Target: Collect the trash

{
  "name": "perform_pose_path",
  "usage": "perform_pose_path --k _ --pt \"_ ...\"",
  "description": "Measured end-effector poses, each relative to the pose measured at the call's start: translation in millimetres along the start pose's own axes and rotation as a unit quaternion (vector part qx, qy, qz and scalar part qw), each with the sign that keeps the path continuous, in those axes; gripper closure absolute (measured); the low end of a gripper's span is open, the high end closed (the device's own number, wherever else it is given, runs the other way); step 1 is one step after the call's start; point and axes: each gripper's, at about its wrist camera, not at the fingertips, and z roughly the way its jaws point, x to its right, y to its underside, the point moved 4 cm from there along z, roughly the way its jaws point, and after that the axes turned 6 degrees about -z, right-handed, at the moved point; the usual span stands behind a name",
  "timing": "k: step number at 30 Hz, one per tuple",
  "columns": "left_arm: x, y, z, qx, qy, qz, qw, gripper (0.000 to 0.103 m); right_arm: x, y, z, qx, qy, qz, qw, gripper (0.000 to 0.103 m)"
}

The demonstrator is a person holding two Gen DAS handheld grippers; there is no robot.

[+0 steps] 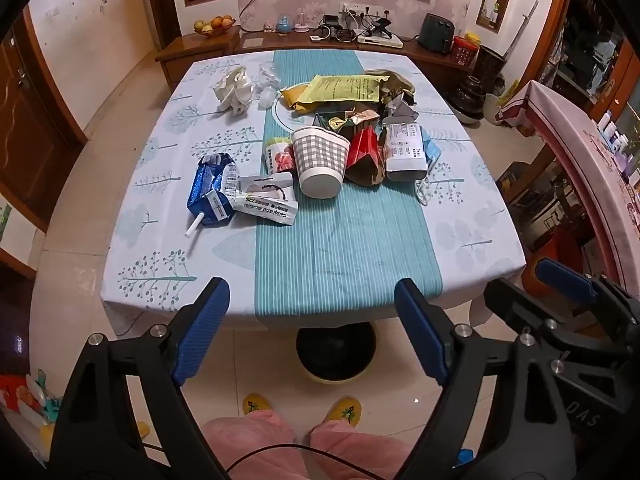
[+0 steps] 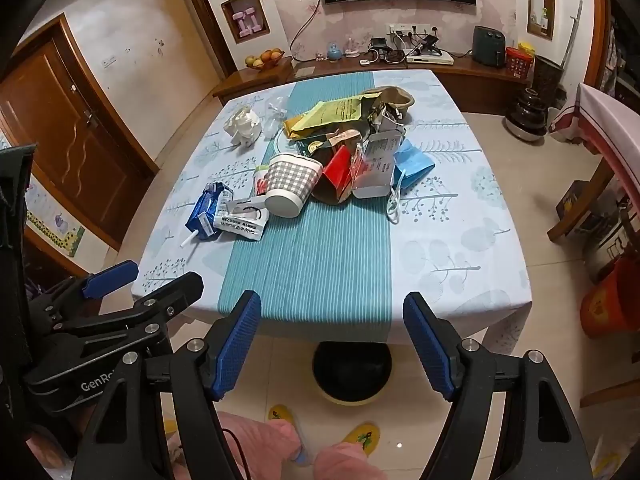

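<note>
**Both tongs wide, nothing held, trash piled mid-table**

Left gripper (image 1: 312, 328) wide, empty, short of the near table (image 1: 480, 248) edge. Right gripper (image 2: 332, 340) same: wide, empty, beside it. Trash sits well beyond both, on the far half: checked cup (image 1: 320, 160) on its side, blue carton (image 1: 212, 188) with a white straw sticking out, white sachet (image 1: 266, 200), red box (image 1: 366, 150), yellow pouch (image 1: 340, 90), face mask (image 2: 412, 164), crumpled tissue (image 1: 234, 90).

Risks, judged: the cup likely rolls if nudged; overlapping pieces may drag neighbours off; flat sachet is hard to pinch and may snag the cloth. No bin clearly visible.

My two wrist views sit side by side off the near desk (image 1: 168, 280) edge, facing across it, sharing the whole top.
</note>
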Motion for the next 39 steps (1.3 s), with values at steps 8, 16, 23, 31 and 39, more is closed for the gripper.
perform_pose_path --k 8,16,23,31,39 --pt "-3 0 0 0.001 0.001 0.000 1.0000 0.021 1 3 1 -0.003 0.001 0.002 1.000 0.028" --pt "-1 -1 1 0.000 0.003 -0.002 1.0000 0.021 5 10 2 -0.004 0.000 0.003 1.000 0.028" --pt "-9 0 -2 0.003 0.001 0.000 1.0000 0.021 9 15 3 -0.002 -0.001 0.005 1.000 0.028" --pt "-9 6 -5 -0.010 -0.008 0.001 0.9999 0.021 13 19 3 0.003 -0.007 0.005 1.000 0.028" --pt "-8 -2 -5 -0.030 -0.019 -0.012 0.9993 0.021 4 7 1 0.005 -0.013 -0.011 1.000 0.028"
